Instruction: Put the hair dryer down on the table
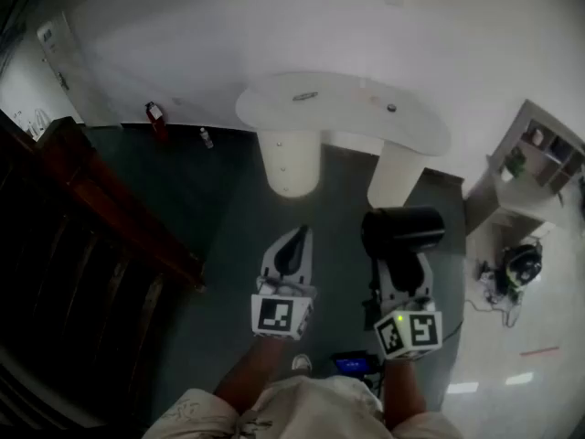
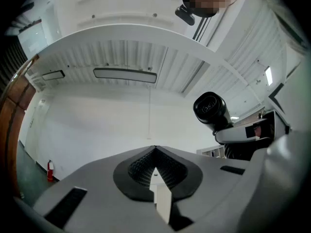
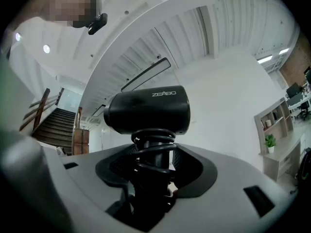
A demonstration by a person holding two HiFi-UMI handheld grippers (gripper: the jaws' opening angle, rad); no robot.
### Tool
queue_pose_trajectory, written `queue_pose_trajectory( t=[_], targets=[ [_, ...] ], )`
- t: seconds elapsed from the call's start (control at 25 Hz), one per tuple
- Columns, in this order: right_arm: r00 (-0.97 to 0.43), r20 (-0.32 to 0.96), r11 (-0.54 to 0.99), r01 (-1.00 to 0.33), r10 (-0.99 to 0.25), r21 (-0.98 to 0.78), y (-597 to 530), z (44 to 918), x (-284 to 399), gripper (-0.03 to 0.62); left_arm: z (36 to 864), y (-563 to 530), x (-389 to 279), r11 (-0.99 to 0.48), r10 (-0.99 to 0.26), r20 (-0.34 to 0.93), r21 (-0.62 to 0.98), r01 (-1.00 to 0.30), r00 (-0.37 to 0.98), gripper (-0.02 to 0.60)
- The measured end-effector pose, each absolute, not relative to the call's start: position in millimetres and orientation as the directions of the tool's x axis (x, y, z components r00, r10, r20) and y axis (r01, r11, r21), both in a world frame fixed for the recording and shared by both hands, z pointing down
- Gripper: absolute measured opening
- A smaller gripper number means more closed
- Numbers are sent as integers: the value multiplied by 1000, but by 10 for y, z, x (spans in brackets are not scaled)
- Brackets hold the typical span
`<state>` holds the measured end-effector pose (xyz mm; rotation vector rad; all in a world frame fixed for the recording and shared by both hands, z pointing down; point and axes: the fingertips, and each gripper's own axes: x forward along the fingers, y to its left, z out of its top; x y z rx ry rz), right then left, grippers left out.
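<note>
A black hair dryer (image 1: pixel 402 230) is held upright in my right gripper (image 1: pixel 399 265), whose jaws are shut on its handle. In the right gripper view the dryer's barrel (image 3: pixel 148 109) lies crosswise above the jaws, and its black cord is wound round the handle between them (image 3: pixel 153 164). My left gripper (image 1: pixel 292 245) hangs beside it, shut and with nothing in it (image 2: pixel 155 154); from there the dryer (image 2: pixel 210 108) shows up to the right. The white curved table (image 1: pixel 338 108) stands ahead, beyond both grippers, on two thick pedestals.
A dark wooden stair railing (image 1: pixel 101 208) runs along the left. A red fire extinguisher (image 1: pixel 155 117) and a small bottle (image 1: pixel 207 138) stand on the floor by the wall. A white shelf unit (image 1: pixel 539 154) and dark gear (image 1: pixel 521 265) lie at the right.
</note>
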<state>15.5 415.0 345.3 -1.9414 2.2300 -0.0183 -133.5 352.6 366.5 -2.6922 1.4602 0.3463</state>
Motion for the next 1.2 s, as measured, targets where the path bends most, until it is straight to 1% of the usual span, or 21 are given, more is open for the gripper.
queue_pose_trajectory(
  t=[0.2,0.48,0.84,1.2],
  targets=[
    [-142,-125,157,-980,-982,-120,4115,3451,71,235,3686,3495,-1427,-538,-829,-221,61,-841,514,-2],
    [-140,-122,152,-983,-983,-102,4001,3507,168,235,3731,3406,-1289,-544,-823,-225,52,-838,521,-2],
    [-148,-115,161,-980,-982,-117,3559,3515,699,235,3661,2969,-701,-551,-819,-228,57,-832,526,-2],
    [-172,-102,182,-978,-980,-103,2942,3546,1497,235,3599,2316,182,-542,-820,-239,28,-840,520,-2]
  ],
)
